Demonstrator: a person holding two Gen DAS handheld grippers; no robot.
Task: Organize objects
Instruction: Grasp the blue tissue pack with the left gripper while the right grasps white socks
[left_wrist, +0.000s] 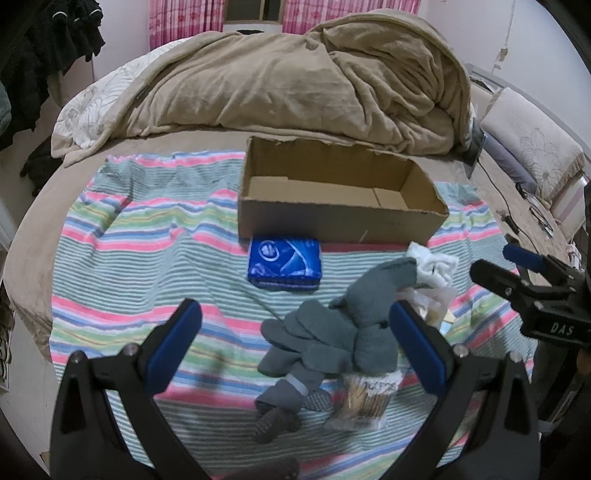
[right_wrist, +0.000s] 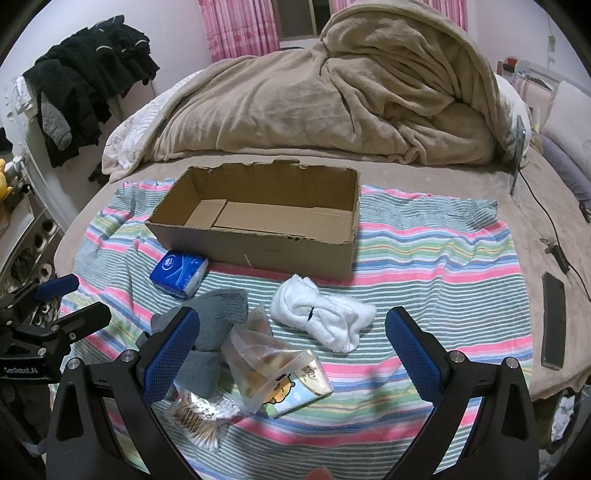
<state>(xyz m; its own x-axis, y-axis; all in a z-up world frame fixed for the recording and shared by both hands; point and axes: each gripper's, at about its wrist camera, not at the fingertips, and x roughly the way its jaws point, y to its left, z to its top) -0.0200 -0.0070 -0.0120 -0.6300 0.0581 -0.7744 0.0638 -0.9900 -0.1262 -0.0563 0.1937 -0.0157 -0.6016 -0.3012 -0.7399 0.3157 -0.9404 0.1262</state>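
An open cardboard box (left_wrist: 332, 218) (right_wrist: 258, 243) stands empty on a striped cloth (left_wrist: 147, 258) (right_wrist: 443, 258). A blue tissue pack (left_wrist: 283, 263) (right_wrist: 179, 271) lies in front of it. Grey gloves (left_wrist: 332, 332) (right_wrist: 218, 314), a bag of cotton swabs (left_wrist: 365, 400) (right_wrist: 201, 413), a clear zip bag with a cartoon packet (right_wrist: 273, 365) and a white rolled cloth (right_wrist: 325, 317) (left_wrist: 436, 266) lie nearer. My left gripper (left_wrist: 295, 339) is open above the gloves. My right gripper (right_wrist: 291, 347) is open above the zip bag.
A beige blanket (left_wrist: 295, 85) (right_wrist: 351, 92) is heaped behind the box. A phone (right_wrist: 553, 325) and a cable (right_wrist: 546, 221) lie at the right on the bed. Black clothes (right_wrist: 92, 74) hang at the left. Pillows (left_wrist: 532, 140) lie at the right.
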